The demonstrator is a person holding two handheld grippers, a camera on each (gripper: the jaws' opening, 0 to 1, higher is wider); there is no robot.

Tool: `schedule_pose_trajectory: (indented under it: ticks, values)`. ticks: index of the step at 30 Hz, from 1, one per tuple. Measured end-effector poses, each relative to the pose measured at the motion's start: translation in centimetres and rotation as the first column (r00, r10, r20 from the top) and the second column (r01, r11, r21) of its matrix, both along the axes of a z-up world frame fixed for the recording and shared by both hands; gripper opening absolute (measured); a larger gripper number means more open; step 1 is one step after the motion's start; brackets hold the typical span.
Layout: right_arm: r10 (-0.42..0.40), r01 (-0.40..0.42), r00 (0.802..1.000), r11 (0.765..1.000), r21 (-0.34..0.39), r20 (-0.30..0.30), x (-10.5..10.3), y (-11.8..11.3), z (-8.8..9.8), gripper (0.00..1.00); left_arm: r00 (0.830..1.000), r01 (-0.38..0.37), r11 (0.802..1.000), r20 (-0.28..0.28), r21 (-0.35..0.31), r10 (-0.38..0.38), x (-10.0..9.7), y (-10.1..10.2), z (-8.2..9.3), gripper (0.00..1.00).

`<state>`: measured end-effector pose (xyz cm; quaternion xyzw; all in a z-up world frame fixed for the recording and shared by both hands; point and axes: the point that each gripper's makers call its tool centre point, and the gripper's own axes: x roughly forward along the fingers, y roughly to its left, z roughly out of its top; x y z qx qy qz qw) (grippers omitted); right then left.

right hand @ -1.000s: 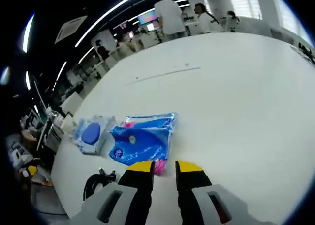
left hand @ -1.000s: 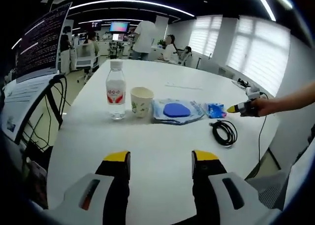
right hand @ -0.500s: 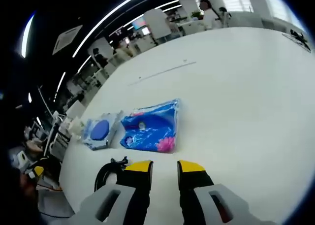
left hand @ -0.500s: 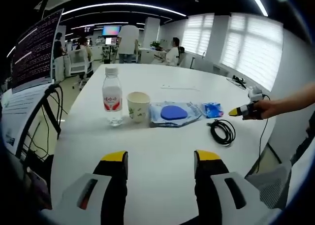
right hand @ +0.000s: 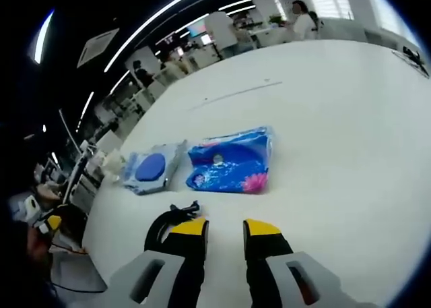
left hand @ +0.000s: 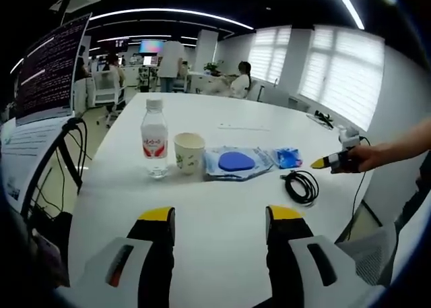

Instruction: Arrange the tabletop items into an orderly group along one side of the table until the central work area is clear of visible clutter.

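On the white table (left hand: 222, 207) a row runs left to right: a clear water bottle (left hand: 154, 138), a paper cup (left hand: 189, 152), a wipes pack with a blue lid (left hand: 234, 162) and a blue tissue packet (left hand: 287, 157). A coiled black cable (left hand: 301, 185) lies in front of the packet. My left gripper (left hand: 220, 217) hovers open over bare table, well short of the row. A hand holds my right gripper (left hand: 320, 164) just right of the packet. In the right gripper view, my right gripper (right hand: 225, 227) stands narrowly open, holding nothing, short of the tissue packet (right hand: 232, 166), wipes pack (right hand: 149, 170) and cable (right hand: 168, 220).
A large monitor (left hand: 50, 62) with hanging cables stands off the table's left edge. Small dark items (left hand: 323, 117) lie at the far right rim. People sit and stand at desks beyond the table. The table's far half is bare white surface.
My right gripper has drawn back from the tissue packet, which stays flat on the table; the cable now shows just ahead of its left jaw. The left gripper has barely moved.
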<state>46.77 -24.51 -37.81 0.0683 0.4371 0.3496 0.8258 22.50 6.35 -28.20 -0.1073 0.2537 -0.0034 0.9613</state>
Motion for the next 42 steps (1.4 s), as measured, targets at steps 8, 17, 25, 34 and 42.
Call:
schedule_pose_trajectory:
  ticks: [8,17,25,34,42]
  values:
    - [0.026,-0.026,1.0,1.0,0.008,-0.006,-1.7,2.2,0.3,0.19,1.0,0.01,1.0,0.018,-0.004,-0.01,0.4,0.3,0.4,0.54]
    - [0.049,-0.049,0.999,0.999,-0.007,-0.016,-2.2,3.0,-0.3,0.19,1.0,0.009,1.0,0.023,-0.011,-0.008,0.1,0.8,0.4,0.54]
    - [0.057,-0.058,0.998,0.997,-0.051,-0.03,-3.3,3.2,-1.6,0.16,1.0,-0.003,1.0,0.023,-0.012,0.004,-0.3,1.2,0.7,0.54]
    - [0.01,-0.015,0.999,0.995,-0.101,-0.05,-4.3,3.9,-2.4,0.05,1.0,-0.017,1.0,0.022,-0.017,0.017,-0.6,1.8,0.3,0.54]
    - [-0.11,0.103,0.99,0.992,-0.071,-0.093,-2.6,4.4,-3.3,0.03,0.999,-0.018,1.0,0.032,-0.024,0.019,-0.4,1.8,0.5,0.54]
